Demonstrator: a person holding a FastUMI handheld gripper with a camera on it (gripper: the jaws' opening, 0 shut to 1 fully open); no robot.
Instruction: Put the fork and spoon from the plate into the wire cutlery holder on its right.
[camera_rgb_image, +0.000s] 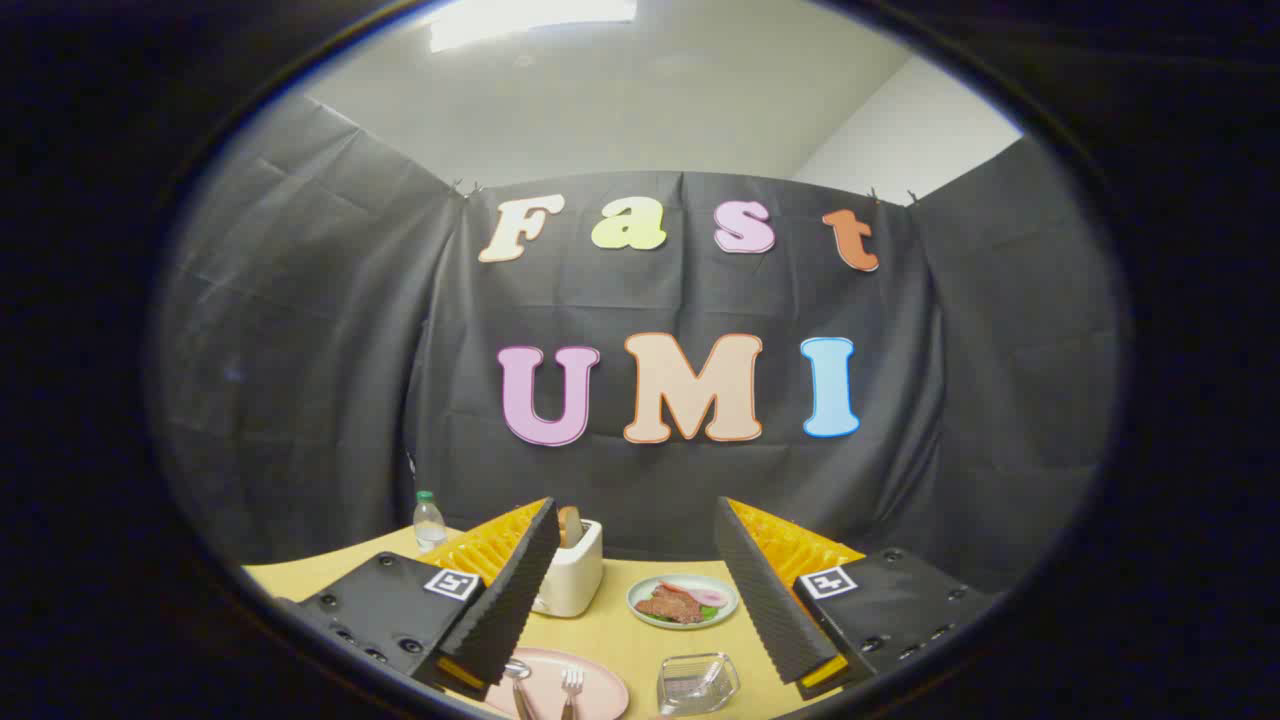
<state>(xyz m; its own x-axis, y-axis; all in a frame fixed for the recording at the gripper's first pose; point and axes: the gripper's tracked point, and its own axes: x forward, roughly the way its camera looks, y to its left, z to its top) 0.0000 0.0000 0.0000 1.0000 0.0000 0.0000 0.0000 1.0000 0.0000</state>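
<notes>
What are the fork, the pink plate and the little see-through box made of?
The fork looks like shiny metal: it is silvery and glints. The pink plate looks like smooth plastic or glazed ceramic; I cannot tell which. The see-through box looks like clear glass or plastic. The open gripper touches none of them.

The claw (637, 520) hangs wide open above the table (620, 630), holding nothing. On the pink plate (600, 690) lie spoon (520, 682) and fork (571, 688); the wire cutlery holder (697, 683) sits just right of the plate, a toaster (572, 570) beyond it.
</notes>
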